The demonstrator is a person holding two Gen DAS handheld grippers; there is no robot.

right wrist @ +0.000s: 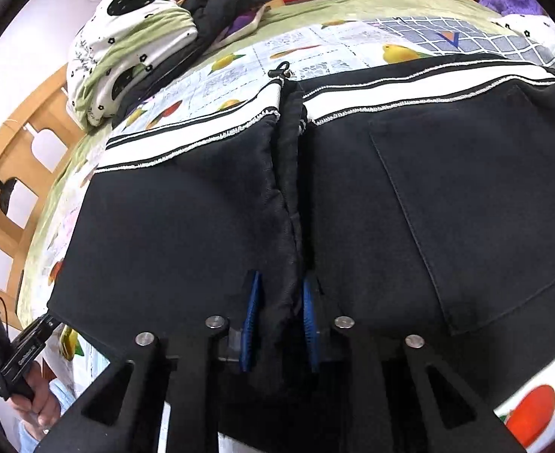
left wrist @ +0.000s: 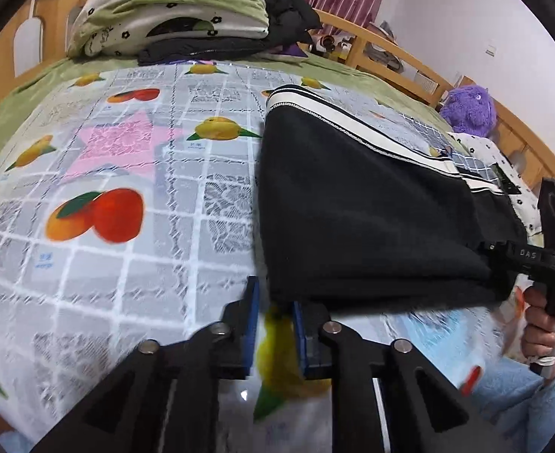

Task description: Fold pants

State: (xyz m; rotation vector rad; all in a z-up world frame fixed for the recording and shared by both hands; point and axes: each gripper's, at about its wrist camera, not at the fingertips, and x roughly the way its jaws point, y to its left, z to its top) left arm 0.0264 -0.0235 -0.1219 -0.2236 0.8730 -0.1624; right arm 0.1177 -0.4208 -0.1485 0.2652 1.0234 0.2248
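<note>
the pants lie flat on the fruit-print sheet of a wooden bed, black, with a white-and-black striped band along their far edge. a back pocket shows on the right half in the right wrist view, and a bunched ridge of black cloth runs down the middle between the two halves.

the right gripper sits over the near edge of the pants with that ridge between its blue pads; the pads press on the cloth from both sides, so it is clenched on the pants.

the left gripper is at the near left corner of the pants. its blue pads stand a narrow gap apart, with only the sheet showing between them; the corner of the cloth lies just past the right fingertip. nothing is pinched, so its jaws are released.

a hand holds the right gripper's handle at the right edge of the left wrist view. a folded quilt and dark clothes are piled at the head of the bed, well apart from the pants, and a purple plush sits by the far rail.
</note>
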